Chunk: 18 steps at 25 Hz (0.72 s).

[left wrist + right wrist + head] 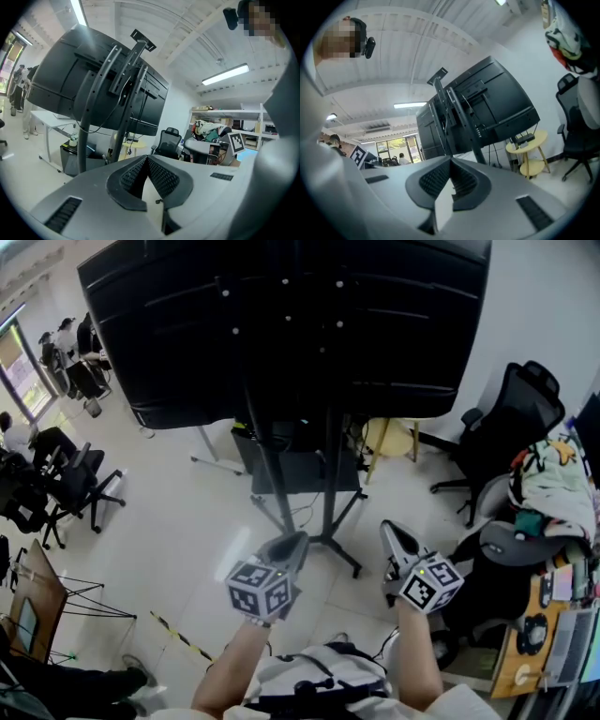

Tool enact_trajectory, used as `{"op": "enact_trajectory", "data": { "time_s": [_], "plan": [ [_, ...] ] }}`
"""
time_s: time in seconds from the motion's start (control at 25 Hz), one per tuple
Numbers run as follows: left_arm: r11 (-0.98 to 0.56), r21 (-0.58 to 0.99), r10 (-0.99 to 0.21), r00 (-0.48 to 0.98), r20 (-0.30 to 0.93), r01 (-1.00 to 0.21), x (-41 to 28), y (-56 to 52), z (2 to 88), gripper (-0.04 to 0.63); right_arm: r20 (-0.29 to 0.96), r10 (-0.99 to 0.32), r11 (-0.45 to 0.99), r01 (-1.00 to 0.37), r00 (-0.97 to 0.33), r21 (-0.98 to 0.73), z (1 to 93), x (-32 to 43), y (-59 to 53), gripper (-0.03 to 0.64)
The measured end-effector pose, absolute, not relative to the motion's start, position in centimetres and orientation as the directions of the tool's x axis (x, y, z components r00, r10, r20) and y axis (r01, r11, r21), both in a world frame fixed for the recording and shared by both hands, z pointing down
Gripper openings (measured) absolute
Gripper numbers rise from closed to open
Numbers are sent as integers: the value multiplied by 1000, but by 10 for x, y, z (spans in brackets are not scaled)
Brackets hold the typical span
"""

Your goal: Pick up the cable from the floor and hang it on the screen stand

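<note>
A big black screen (281,324) shows its back, mounted on a dark stand (328,474) whose legs spread over the pale floor. Thin dark cables (302,512) trail by the stand's base; I cannot tell which is the task's cable. My left gripper (298,538) is held above the floor just in front of the stand's base, shut and empty. My right gripper (387,527) is beside it on the right, also shut and empty. In the left gripper view the left gripper (146,157) points up at the stand (126,93). The right gripper (451,159) faces the stand (454,117) too.
A black office chair (511,418) and a yellow round side table (389,439) stand right of the stand. A dark box (305,470) sits at its base. A cluttered desk (553,606) lies at the right, more chairs (80,488) at the left, and a striped strip (178,638) on the floor.
</note>
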<state>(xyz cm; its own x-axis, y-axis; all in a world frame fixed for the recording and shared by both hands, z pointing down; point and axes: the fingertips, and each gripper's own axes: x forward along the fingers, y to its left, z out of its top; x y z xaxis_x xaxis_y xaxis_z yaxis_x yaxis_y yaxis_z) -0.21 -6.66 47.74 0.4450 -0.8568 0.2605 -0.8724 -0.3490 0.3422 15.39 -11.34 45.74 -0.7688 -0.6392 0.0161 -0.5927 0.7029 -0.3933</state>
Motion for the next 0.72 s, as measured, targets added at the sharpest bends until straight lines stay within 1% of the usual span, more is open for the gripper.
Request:
{"op": "enact_trajectory", "data": {
  "time_s": [0.12, 0.32, 0.44, 0.6, 0.72],
  "plan": [
    [-354, 333, -852, 448, 272, -874, -13, -44, 485, 0, 96, -638, 683, -619, -764, -387, 479, 129, -77, 0],
    [-358, 342, -838, 460, 293, -869, -28, -2, 503, 0, 191, -636, 673, -659, -748, -336, 494, 103, -21, 0],
    [-363, 338, -826, 468, 314, -868, -33, 21, 516, 0, 224, -653, 651, -688, -723, -321, 500, 103, 5, 0],
    [-375, 381, -809, 499, 312, -845, -37, 61, 530, 0, 271, -689, 619, -740, -672, -262, 507, 104, 49, 0],
    [-363, 402, -807, 499, 316, -841, -44, 78, 536, 0, 288, -683, 618, -742, -671, -261, 510, 93, 68, 0]
  ]
}}
